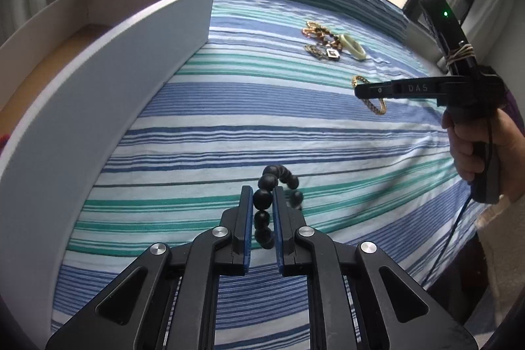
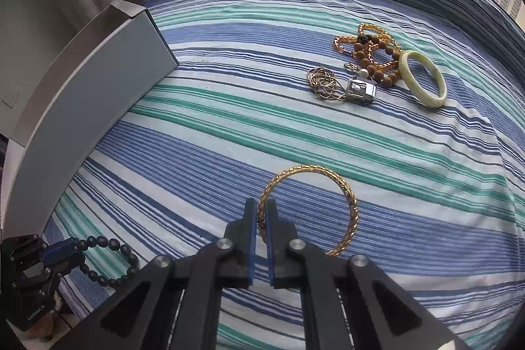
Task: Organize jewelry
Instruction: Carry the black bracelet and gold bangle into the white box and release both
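My left gripper [image 1: 262, 197] is shut on a black bead bracelet [image 1: 278, 176], held just above the striped bedspread; it also shows in the right wrist view [image 2: 108, 261] at the lower left. My right gripper [image 2: 261, 212] is shut on the rim of a gold chain bangle [image 2: 341, 186], which also shows in the left wrist view [image 1: 377, 107] at the right. A white open box [image 1: 98, 81] stands to the left of both; it also shows in the right wrist view [image 2: 92, 87].
A pile of jewelry lies farther back: amber and wooden bead strands [image 2: 370, 51], a thin gold chain [image 2: 323, 84], a square silver pendant [image 2: 359, 91] and a pale green jade bangle [image 2: 423, 77]. The striped bedspread [image 2: 229, 136] covers the surface. A window lies beyond.
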Tool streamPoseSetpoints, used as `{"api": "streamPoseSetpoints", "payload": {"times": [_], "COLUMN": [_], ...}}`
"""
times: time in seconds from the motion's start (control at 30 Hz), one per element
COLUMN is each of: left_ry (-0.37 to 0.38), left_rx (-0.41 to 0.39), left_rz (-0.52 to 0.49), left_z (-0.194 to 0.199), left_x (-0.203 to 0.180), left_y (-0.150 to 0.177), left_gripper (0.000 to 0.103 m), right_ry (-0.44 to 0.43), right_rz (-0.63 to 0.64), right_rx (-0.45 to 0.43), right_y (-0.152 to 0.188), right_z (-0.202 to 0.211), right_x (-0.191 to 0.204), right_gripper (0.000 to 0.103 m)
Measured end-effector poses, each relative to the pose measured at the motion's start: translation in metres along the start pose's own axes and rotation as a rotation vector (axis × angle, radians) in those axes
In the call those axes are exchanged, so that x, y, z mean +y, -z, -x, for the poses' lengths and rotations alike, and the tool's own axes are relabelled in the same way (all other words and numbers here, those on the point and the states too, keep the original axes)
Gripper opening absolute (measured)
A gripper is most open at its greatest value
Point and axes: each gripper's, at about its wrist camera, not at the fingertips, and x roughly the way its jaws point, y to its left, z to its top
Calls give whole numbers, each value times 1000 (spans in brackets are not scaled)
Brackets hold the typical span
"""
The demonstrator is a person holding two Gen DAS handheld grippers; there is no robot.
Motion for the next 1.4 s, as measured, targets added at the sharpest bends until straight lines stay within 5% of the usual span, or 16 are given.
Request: {"api": "streamPoseSetpoints", "payload": {"times": [0.33,0.5,0.73,0.93,1.07,1.4], "left_ry": [22,1,-131,-213,-243,-277], "left_rx": [-144,-215,-291,-258,-199,-70], "left_rz": [-4,46,150,278,347,380], "left_z": [84,140,196,180,145,73], "left_x": [-2,25,99,176,214,239], "left_y": [-14,-28,-53,-66,-66,-50], "left_gripper": [9,9,9,9,9,10], "right_ry": [-129,-172,-242,-281,-221,-88], "right_rz": [-4,73,220,344,424,471], "right_rx": [-120,-156,-240,-271,-257,-85], "right_y": [35,20,-22,-67,-98,-141], "right_z": [82,88,109,98,67,-43], "right_x": [31,72,153,228,263,280], "right_gripper": [5,5,5,5,5,5]}}
